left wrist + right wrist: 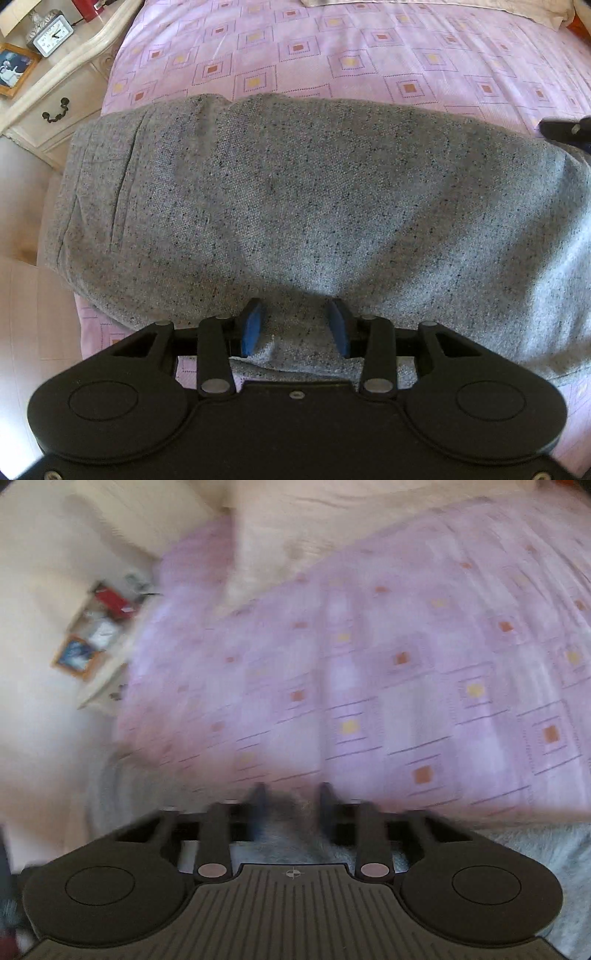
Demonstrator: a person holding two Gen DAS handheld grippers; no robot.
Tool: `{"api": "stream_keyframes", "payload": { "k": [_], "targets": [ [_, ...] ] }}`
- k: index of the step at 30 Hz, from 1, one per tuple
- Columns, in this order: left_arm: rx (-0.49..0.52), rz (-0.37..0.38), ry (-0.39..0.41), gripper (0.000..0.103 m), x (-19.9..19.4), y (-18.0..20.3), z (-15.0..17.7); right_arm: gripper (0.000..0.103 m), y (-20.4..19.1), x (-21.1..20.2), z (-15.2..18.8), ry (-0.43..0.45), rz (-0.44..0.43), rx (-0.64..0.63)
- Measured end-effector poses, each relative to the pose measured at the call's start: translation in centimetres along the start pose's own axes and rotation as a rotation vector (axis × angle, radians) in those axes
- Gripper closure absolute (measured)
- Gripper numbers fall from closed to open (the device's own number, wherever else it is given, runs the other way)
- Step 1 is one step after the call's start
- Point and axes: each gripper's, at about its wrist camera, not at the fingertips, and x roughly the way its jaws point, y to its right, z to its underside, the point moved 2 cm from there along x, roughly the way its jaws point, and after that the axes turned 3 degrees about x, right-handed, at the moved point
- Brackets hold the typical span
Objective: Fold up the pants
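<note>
Grey speckled pants (295, 184) lie across the pink patterned bed sheet (369, 55), filling most of the left wrist view. My left gripper (296, 328) points down at their near edge. Its blue pads (253, 328) stand apart with a ridge of the fabric lying between them. The right wrist view is blurred. There my right gripper (292, 797) has a tuft of the grey pants (535, 845) pinched between its dark fingers (260, 794), above the sheet (406, 664). A dark part at the right edge of the left wrist view (565, 127) looks like that gripper.
A white nightstand (55, 92) stands left of the bed with a clock (51, 37) and a framed picture (14, 68) on it. Cream pillows (443, 7) lie at the head of the bed. Pale floor (22, 295) shows at the left.
</note>
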Motion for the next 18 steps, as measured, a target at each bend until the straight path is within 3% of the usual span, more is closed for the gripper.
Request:
{"api": "stream_keyframes", "payload": {
  "k": [3,7,11,15,18],
  "targets": [
    [-0.009,0.01,0.002,0.055,0.0,-0.3,0.1,0.098,-2.1,-2.2,2.4,0.066,0.005,-0.158],
    [-0.034,0.038,0.011,0.056,-0.5,-1.1,0.2,0.099,-4.8,-3.4,7.3,0.128,0.108,-0.471],
    [-0.062,0.083,0.114,0.056,-3.3,-1.9,0.2,0.098,-6.1,-2.6,11.6,0.129,0.212,-0.696],
    [-0.12,0.143,0.272,0.056,-6.8,-2.5,-1.7,0.098,-6.2,-1.2,12.5,0.125,0.26,-0.76],
    [-0.149,0.139,0.294,0.056,-6.9,-2.5,-4.2,0.098,-5.9,-1.3,12.2,0.142,0.254,-0.73]
  ]
}}
